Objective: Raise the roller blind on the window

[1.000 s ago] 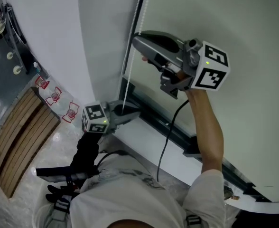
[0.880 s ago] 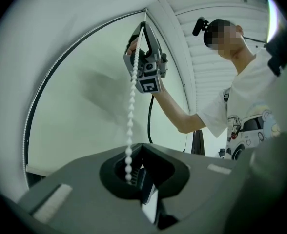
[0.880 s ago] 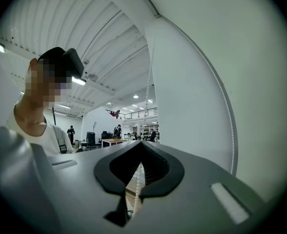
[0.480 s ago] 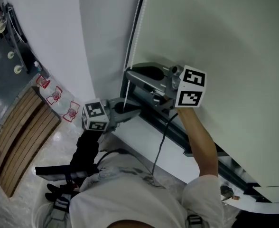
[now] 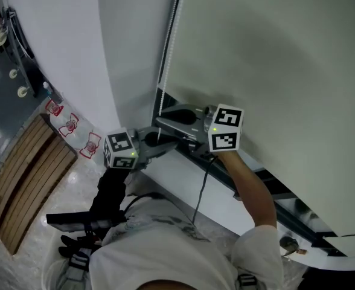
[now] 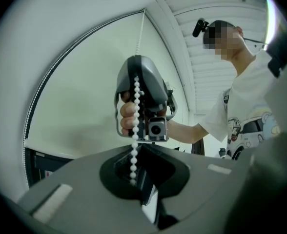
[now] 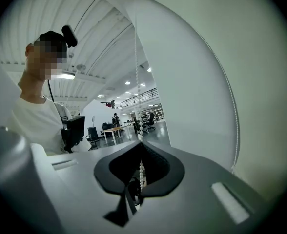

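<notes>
In the head view the roller blind (image 5: 268,59) fills the upper right of the frame as a pale sheet, and its bottom edge slants from the centre down to the right edge, just above the dark window frame (image 5: 268,187) and the white sill (image 5: 183,175). The bead chain (image 6: 134,150) hangs along the blind's left edge, from the top of the frame down to the centre, where both grippers meet it. The right gripper (image 5: 160,121) lies at mid-frame, pointing left, with its marker cube (image 5: 226,128) just above the person's bare forearm (image 5: 253,192). Its jaws are pressed together on the chain, which the right gripper view shows dropping between the tips and on into the dark hollow behind them. The left gripper (image 5: 168,142) sits just below it and to the left, pointing right, its own cube (image 5: 120,150) toward the floor side. Its jaws are also closed on the chain, whose beads run down into the hollow in the left gripper view. That view faces the right gripper head-on, with the chain passing in front of the hand (image 6: 128,116) holding it. A white wall (image 5: 63,47) fills the upper left, with a wooden slatted panel (image 5: 20,183) at the lower left.
</notes>
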